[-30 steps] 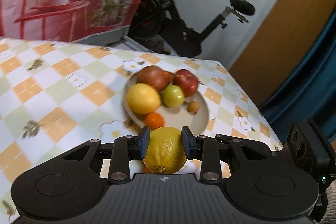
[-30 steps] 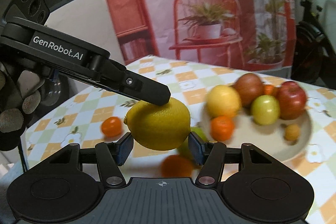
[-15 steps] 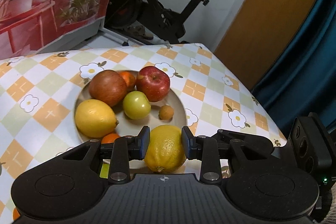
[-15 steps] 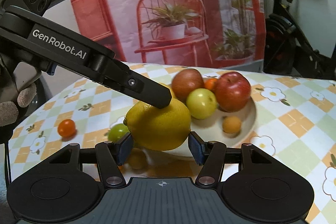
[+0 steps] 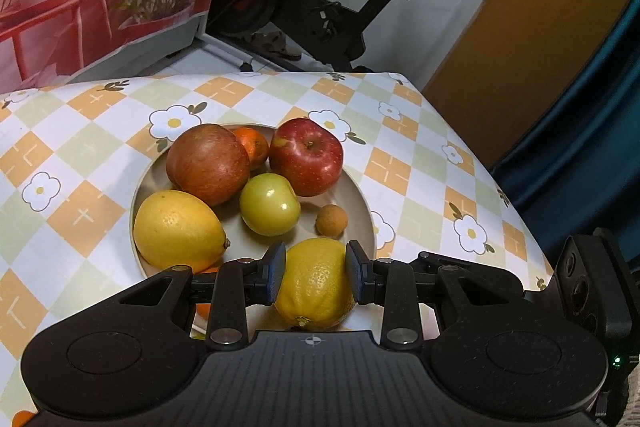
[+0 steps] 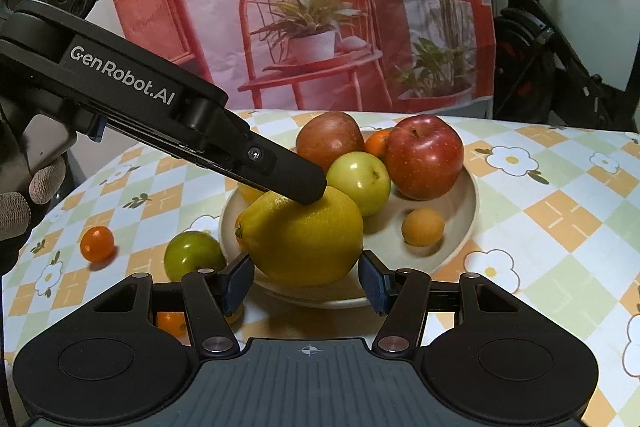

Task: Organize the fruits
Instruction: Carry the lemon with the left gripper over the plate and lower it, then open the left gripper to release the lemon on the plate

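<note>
The left gripper (image 5: 316, 277) clamps a yellow lemon (image 5: 314, 283) between its blue pads, over the near rim of the beige plate (image 5: 362, 193). The right gripper (image 6: 306, 281) stands half open just behind the lemon, its pads apparently clear of the peel. On the plate lie a second lemon (image 5: 178, 231), red apple (image 5: 306, 157), green apple (image 5: 270, 205) and a small orange fruit (image 5: 331, 220).

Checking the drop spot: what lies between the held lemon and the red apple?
A green apple and a small orange fruit, seen in the left wrist view.
</note>
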`<state>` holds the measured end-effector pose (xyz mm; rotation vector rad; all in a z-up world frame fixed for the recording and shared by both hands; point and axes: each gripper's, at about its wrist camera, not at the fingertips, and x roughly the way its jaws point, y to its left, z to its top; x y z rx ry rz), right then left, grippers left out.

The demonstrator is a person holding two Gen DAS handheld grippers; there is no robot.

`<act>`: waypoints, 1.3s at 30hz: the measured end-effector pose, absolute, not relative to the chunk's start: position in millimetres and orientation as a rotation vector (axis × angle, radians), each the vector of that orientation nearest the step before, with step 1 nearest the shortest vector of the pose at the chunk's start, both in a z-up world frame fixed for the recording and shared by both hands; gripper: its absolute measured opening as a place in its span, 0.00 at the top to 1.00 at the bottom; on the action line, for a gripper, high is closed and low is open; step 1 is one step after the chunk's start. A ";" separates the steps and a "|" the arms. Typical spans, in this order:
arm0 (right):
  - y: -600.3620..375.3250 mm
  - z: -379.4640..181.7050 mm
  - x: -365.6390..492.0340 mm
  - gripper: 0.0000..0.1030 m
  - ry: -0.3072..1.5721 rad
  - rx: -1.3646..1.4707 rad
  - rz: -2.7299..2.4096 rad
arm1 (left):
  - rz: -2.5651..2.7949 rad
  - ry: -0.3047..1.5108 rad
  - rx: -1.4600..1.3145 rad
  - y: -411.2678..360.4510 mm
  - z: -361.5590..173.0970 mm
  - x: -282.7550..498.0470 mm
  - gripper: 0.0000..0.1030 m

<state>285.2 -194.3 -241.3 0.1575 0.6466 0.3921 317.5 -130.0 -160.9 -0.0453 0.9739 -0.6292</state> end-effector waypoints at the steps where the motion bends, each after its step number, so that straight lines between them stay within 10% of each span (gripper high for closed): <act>1: -194.5 -241.8 286.7 0.48 0.648 0.156 0.392 | -0.626 0.976 -0.050 -129.3 -161.9 319.2 0.66; 39: -182.1 -244.6 299.1 0.51 0.637 0.115 0.366 | -0.480 0.947 -0.043 -108.8 -163.9 332.5 0.66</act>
